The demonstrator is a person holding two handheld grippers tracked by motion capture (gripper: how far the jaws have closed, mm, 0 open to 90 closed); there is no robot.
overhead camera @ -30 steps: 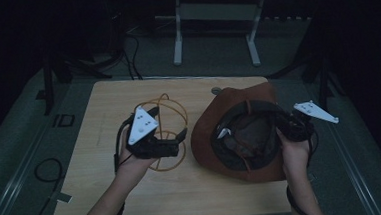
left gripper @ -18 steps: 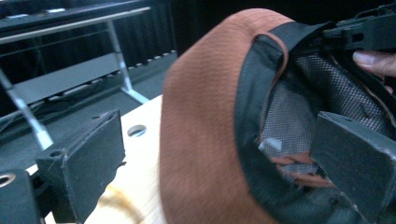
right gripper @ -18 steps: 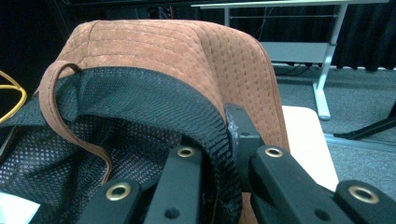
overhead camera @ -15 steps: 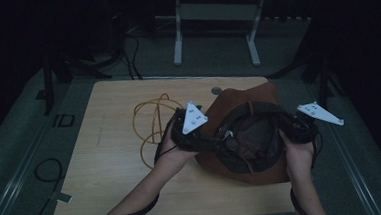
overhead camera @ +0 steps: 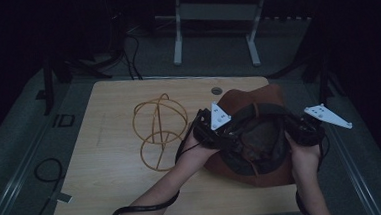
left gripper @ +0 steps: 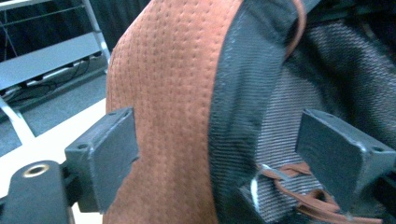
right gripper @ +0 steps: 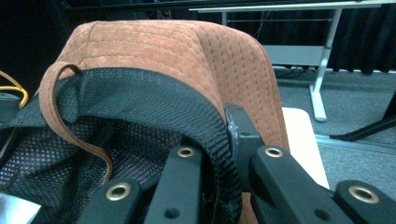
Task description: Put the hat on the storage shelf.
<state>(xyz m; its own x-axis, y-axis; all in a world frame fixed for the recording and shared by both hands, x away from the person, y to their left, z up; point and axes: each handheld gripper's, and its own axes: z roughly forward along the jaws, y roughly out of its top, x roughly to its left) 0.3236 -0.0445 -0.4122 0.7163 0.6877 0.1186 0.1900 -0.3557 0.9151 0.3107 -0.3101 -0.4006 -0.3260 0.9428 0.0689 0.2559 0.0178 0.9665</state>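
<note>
A brown suede hat [overhead camera: 270, 96] lies upside down at the table's right, its black mesh lining [overhead camera: 260, 138] facing up. My right gripper [overhead camera: 289, 131] is shut on the hat's right rim; in the right gripper view its jaws [right gripper: 229, 135] pinch the black inner band and brown brim [right gripper: 187, 42]. My left gripper [overhead camera: 233, 141] sits at the hat's left rim. In the left gripper view its jaws [left gripper: 224, 149] straddle the rim [left gripper: 173, 93], one pad outside, one inside. They have just been closing, and the pads stand clear of the fabric. A brown leather cord [left gripper: 303, 196] lies inside.
A yellow wire frame of hoops [overhead camera: 160, 129] rests mid-table, left of the hat. The wooden table [overhead camera: 106, 157] has a round hole [overhead camera: 216, 91] near its far edge. A grey desk frame [overhead camera: 213, 16] stands behind. Cables [overhead camera: 42, 171] lie on the floor at left.
My left hand has moved right, from beside the yellow wire frame to the hat's left rim. The right hand and the hat have stayed put.
</note>
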